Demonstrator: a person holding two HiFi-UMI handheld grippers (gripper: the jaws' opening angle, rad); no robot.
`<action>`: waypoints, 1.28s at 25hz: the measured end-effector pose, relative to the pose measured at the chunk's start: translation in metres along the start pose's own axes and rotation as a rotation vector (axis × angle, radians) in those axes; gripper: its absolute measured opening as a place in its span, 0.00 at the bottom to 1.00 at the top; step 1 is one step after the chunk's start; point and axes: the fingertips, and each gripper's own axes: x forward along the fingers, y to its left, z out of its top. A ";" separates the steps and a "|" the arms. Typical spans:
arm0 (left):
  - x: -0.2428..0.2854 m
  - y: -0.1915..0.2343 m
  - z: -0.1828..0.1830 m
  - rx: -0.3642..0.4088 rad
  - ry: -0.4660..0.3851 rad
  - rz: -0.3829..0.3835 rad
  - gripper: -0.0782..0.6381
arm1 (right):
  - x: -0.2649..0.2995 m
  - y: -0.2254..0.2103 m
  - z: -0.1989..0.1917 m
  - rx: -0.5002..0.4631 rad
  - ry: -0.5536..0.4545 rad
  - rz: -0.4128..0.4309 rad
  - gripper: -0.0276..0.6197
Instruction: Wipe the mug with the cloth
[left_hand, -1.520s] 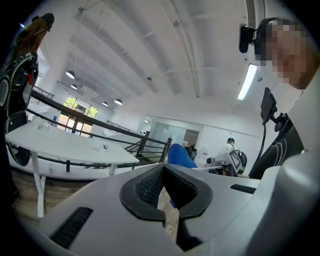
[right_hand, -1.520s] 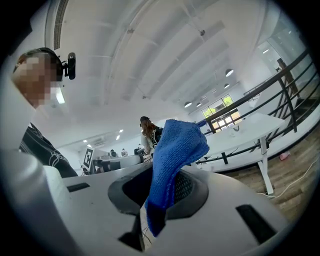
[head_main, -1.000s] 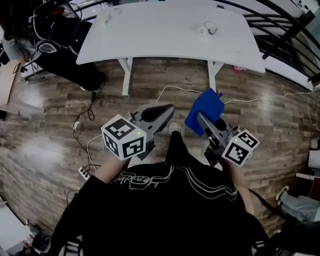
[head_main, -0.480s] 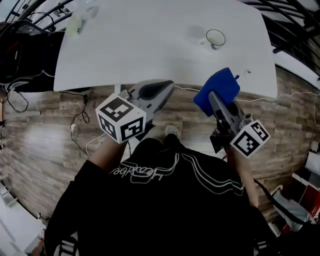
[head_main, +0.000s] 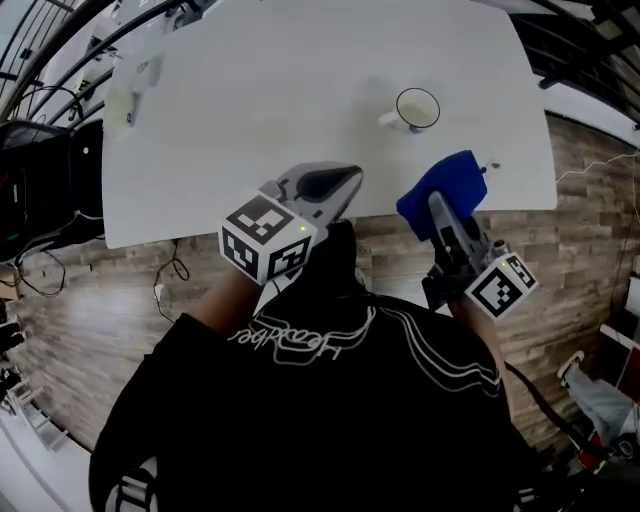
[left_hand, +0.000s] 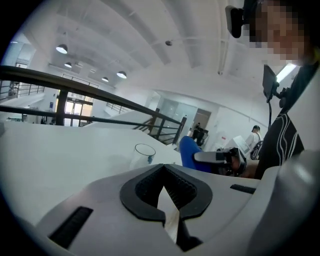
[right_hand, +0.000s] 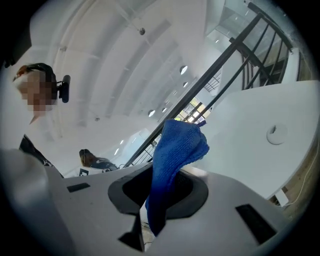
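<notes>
At the front edge of the worktop (head_main: 250, 120) I hold the left gripper (head_main: 352, 178) shut and empty and the right gripper (head_main: 436, 203) clamped on the blue cloth (head_main: 455, 180), so wiping the unsteadied mug (head_main: 415, 108), standing further in, could shove or tip it.

My head view is bright, even and fairly sharp, yet the broad white tabletop (head_main: 300, 100) washes out to pale glare, and the pale dark-rimmed mug (head_main: 415, 108) throws only a faint, soft shadow. Both gripper views bow hard toward black corners — the dark metal railing (left_hand: 30, 75) curves. Round ceiling lamps (left_hand: 62, 49) glow overhead — the close foreground looks soft.
</notes>
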 end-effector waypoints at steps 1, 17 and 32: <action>0.007 0.008 0.002 0.003 0.021 -0.010 0.12 | 0.005 -0.006 0.003 0.013 -0.008 -0.017 0.12; 0.110 0.086 -0.004 0.141 0.225 -0.095 0.29 | 0.046 -0.065 0.018 0.197 -0.159 -0.125 0.12; 0.136 0.079 -0.020 0.117 0.274 -0.168 0.23 | 0.068 -0.073 0.010 0.387 -0.302 -0.060 0.12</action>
